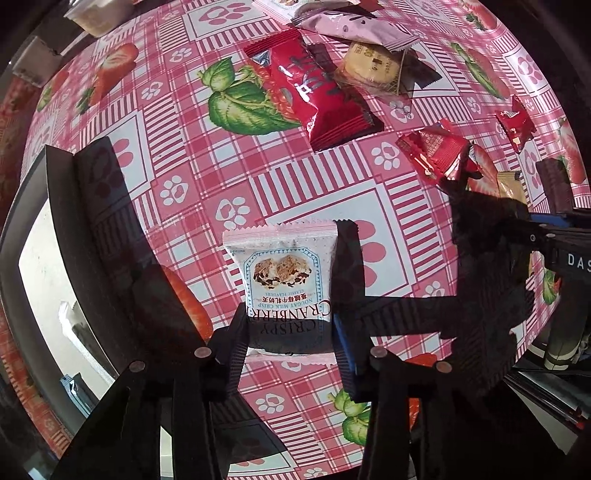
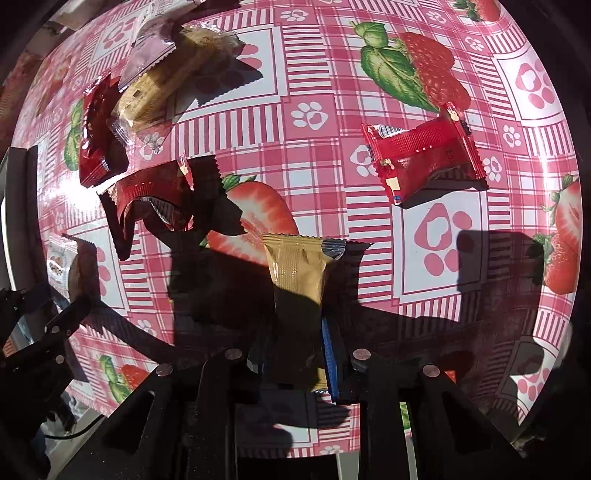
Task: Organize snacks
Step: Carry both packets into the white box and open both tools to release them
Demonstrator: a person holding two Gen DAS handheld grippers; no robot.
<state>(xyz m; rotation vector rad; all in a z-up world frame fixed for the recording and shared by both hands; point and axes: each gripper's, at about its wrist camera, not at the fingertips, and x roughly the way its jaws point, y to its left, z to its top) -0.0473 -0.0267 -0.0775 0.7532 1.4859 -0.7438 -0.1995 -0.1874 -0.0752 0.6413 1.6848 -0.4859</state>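
My left gripper (image 1: 290, 332) is shut on a white cranberry nougat packet (image 1: 284, 273), held above the pink strawberry tablecloth (image 1: 184, 155). My right gripper (image 2: 295, 343) is shut on a gold snack packet (image 2: 299, 273). The left gripper and its white packet (image 2: 61, 266) show at the left edge of the right wrist view. Loose snacks lie on the table: a large red packet (image 1: 314, 96), a clear-wrapped biscuit (image 1: 373, 66), a pink packet (image 1: 351, 26) and small red packets (image 1: 436, 151) (image 2: 424, 158) (image 2: 147, 199).
A dark-rimmed white container (image 1: 37, 266) stands at the table's left edge with something pale lying in it. The right gripper's body (image 1: 554, 251) reaches in from the right. A small red candy (image 1: 515, 123) lies far right. Boxes (image 1: 92, 14) sit at the far left corner.
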